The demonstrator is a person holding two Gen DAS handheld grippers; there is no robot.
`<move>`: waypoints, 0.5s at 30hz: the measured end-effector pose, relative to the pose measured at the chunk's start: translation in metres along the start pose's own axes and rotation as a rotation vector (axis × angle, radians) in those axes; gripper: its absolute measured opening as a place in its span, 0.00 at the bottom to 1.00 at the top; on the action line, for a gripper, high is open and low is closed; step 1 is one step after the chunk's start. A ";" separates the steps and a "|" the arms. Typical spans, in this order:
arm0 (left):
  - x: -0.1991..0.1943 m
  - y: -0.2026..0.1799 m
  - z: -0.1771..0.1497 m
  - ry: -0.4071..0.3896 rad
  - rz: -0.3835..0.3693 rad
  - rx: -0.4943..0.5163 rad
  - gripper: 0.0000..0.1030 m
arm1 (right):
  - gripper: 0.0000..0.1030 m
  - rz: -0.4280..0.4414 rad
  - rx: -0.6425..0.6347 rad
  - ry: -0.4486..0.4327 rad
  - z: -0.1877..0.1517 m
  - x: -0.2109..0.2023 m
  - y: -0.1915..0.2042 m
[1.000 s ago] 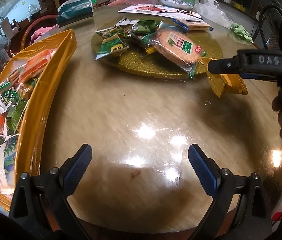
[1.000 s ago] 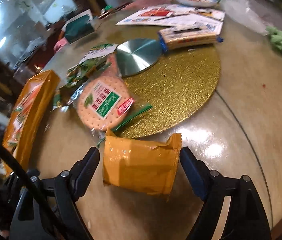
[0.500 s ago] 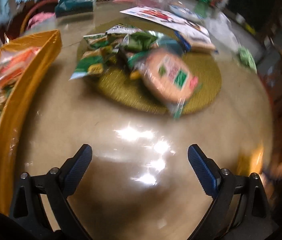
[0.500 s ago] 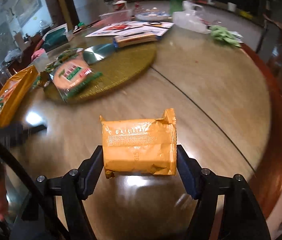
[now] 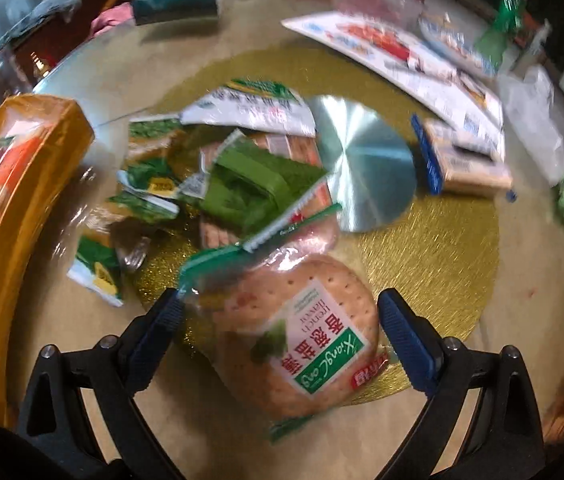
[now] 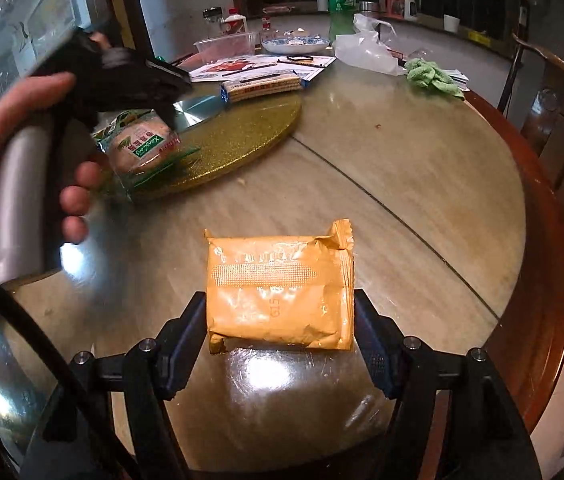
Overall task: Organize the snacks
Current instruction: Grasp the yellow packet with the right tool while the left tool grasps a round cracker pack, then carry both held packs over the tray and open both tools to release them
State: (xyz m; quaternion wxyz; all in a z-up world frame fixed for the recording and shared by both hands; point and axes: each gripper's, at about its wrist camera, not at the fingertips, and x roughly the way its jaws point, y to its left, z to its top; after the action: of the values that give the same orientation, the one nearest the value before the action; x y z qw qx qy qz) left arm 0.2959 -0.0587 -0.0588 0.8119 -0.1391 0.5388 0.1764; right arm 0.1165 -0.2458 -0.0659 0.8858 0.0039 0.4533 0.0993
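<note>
Right gripper of mine is clamped on the orange snack pack — jaws just finished closing in, pads pressing its two short sides, and it hangs over the near part of the table, clear of the gold turntable off to the far left. Feels like it'd be light, puffy foil, kinda slick, with something crushable inside, so I'd guess squeezing the body edge to edge beats pinching the crimped seam. Left gripper is spread wide, jaws straddling the round cracker pack at the near edge of the turntable, pads not on it yet. That one's a stiff disc in crinkly film — probably brittle, so I'd take it across the middle, gently. Yellow tray with sorted packs sits far left.
</note>
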 end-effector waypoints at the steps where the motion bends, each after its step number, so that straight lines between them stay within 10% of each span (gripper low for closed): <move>1: 0.000 0.001 -0.003 -0.004 0.002 0.025 0.94 | 0.68 0.005 0.000 0.000 -0.001 -0.001 -0.001; 6: -0.017 0.019 -0.044 -0.105 -0.052 0.236 0.73 | 0.68 0.024 -0.003 0.001 -0.003 -0.003 -0.002; 15: -0.058 0.101 -0.128 -0.150 -0.160 0.439 0.73 | 0.68 0.001 -0.018 -0.003 -0.004 -0.003 0.002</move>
State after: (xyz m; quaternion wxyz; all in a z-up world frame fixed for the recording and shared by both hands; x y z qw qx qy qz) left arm 0.1257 -0.0294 -0.0580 0.8717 0.0116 0.4899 0.0000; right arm 0.1107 -0.2444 -0.0656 0.8864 -0.0038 0.4510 0.1040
